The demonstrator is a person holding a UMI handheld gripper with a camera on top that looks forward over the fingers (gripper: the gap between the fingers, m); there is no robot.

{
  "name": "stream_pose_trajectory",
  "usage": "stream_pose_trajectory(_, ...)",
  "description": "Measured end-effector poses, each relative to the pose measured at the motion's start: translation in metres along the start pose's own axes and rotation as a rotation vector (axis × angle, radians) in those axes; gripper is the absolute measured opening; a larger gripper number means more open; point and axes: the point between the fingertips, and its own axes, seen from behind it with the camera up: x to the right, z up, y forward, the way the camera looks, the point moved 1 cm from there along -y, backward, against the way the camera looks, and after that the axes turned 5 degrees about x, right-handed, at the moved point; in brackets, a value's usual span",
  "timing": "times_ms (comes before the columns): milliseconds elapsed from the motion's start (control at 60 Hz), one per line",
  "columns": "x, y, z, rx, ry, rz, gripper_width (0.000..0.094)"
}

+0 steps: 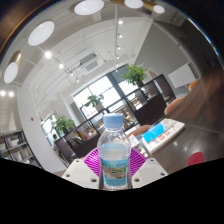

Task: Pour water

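Note:
A clear plastic water bottle (114,150) with a white cap and a green-blue label stands upright between my fingers. My gripper (114,163) is shut on the bottle: the magenta pads (94,160) press on its body at both sides. The bottle looks lifted, with the room seen behind and below it. The bottle's base is hidden below the fingers.
A round table (165,135) with blue and white items lies beyond the bottle to the right. Potted plants (135,73) stand by large windows at the back. A dark shelf unit (15,145) is at the left. Round ceiling lights are overhead.

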Motion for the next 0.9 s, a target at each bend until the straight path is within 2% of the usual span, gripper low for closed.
stream_pose_trajectory(33, 0.001, -0.018, 0.001, 0.004, -0.103, -0.038, 0.0321)
stream_pose_trajectory(133, 0.053, 0.001, 0.044, 0.048, -0.316, -0.127, 0.0320)
stream_pose_trajectory(150, 0.054, -0.022, 0.032, 0.065, -0.348, -0.142, 0.0322)
stream_pose_trajectory(217, 0.086, -0.021, 0.052, 0.076, -0.447, -0.214, 0.0323)
stream_pose_trajectory(300, 0.131, -0.021, 0.059, 0.056, -0.528, -0.300, 0.0342)
stream_pose_trajectory(317, 0.153, -0.017, 0.048, 0.058, -0.543, -0.310, 0.0338)
stream_pose_trajectory(417, 0.180, -0.026, 0.048, 0.016, -0.565, -0.375, 0.0340)
stream_pose_trajectory(617, 0.261, -0.016, 0.010, -0.031, -0.561, -0.426, 0.0340)
stream_pose_trajectory(750, 0.293, -0.016, -0.027, -0.103, -0.568, -0.450, 0.0339)
stream_pose_trajectory(783, 0.289, -0.014, -0.022, -0.038, -0.555, -0.442, 0.0339)
stream_pose_trajectory(900, 0.291, -0.019, -0.023, -0.017, -0.542, -0.432, 0.0351)
